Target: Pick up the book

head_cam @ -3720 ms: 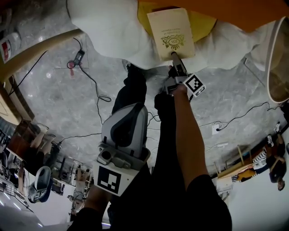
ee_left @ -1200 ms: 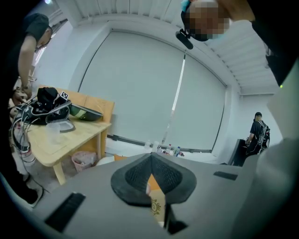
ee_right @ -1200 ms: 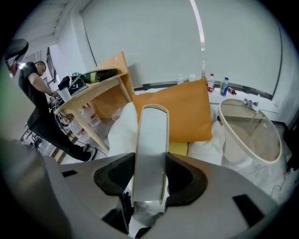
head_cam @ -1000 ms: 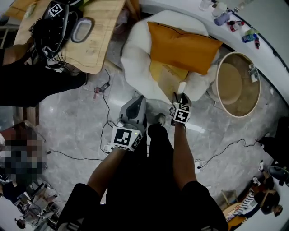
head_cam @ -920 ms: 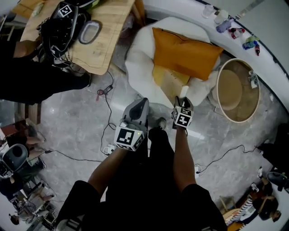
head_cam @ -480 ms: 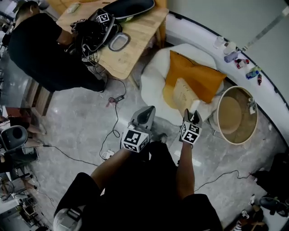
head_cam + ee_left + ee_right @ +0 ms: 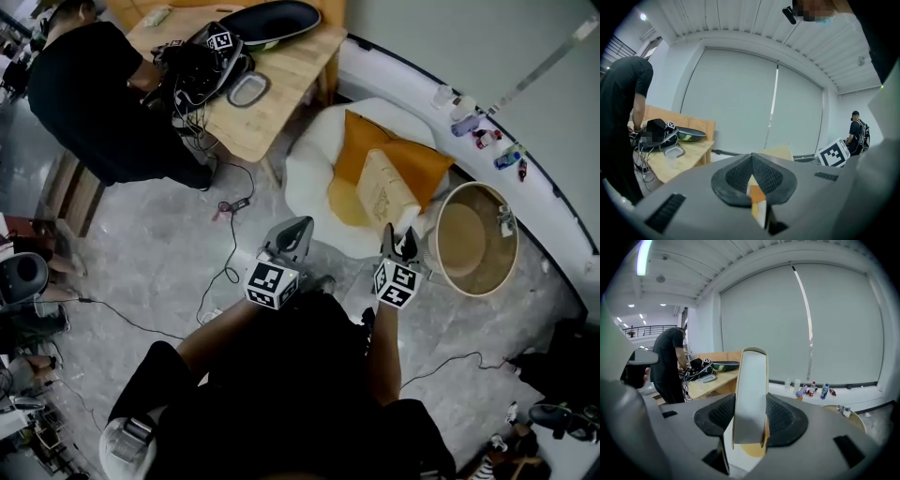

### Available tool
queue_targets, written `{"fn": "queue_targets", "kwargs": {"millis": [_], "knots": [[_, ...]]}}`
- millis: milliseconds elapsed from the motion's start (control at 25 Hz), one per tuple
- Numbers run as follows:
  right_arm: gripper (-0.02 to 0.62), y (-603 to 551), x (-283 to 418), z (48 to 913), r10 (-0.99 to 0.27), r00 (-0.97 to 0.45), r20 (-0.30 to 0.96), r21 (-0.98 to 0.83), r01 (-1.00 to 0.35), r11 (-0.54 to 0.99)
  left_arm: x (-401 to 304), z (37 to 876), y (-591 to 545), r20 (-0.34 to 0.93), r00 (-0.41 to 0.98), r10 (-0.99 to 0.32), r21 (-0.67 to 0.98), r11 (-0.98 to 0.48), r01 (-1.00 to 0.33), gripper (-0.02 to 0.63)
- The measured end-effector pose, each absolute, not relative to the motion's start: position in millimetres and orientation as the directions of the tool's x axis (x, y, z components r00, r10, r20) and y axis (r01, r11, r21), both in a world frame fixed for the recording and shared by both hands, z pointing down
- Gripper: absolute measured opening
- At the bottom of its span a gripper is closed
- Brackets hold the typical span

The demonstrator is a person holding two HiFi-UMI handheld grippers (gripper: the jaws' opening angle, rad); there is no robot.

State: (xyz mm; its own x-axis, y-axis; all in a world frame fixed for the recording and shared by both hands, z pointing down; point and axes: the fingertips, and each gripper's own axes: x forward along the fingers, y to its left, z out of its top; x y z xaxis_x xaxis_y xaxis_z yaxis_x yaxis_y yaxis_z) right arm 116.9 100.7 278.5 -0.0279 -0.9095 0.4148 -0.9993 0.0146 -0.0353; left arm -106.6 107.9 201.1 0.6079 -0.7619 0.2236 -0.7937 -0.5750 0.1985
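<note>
While I am watching from the head view, my right gripper [image 7: 399,242] is clamping the book [image 7: 382,190] by its lower edge, with the pads pressing on both covers. The book is standing up out of the jaws, tilting away from me. It is hanging in the air over the white armchair [image 7: 309,178] and overlapping its orange cushion [image 7: 412,155]. My left gripper [image 7: 298,225] is hovering just left of the right one, its pads meeting with nothing between them. A round wooden side table [image 7: 469,234] is sitting just right of the armchair. Beyond, a person in black [image 7: 94,94] is bending over a wooden table [image 7: 272,94] cluttered with cables.
</note>
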Motion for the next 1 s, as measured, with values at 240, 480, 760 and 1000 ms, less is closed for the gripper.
{"fn": "queue_targets", "kwargs": {"millis": [240, 480, 760, 1000], "knots": [[0.209, 102.7, 98.5, 229.5, -0.933, -0.047, 0.358, -0.006, -0.999, 0.048, -114.1, 177.6, 94.5, 0.196, 0.638, -0.744, 0.199, -0.607, -0.769, 0.0], [0.209, 105.5, 94.8, 200.6, -0.949, -0.046, 0.313, -0.041, -0.999, 0.035, -117.5, 173.3, 82.8, 0.166, 0.653, -0.739, 0.193, -0.625, -0.756, 0.0], [0.209, 107.2, 85.8, 187.3, -0.955, -0.054, 0.291, -0.033, -0.998, 0.047, -121.1, 169.3, 75.4, 0.149, 0.656, -0.74, 0.2, -0.627, -0.753, 0.0], [0.209, 116.7, 85.1, 186.6, -0.953, -0.059, 0.298, -0.026, -0.998, 0.053, -110.2, 169.4, 78.9, 0.141, 0.676, -0.723, 0.211, -0.645, -0.734, 0.0]]}}
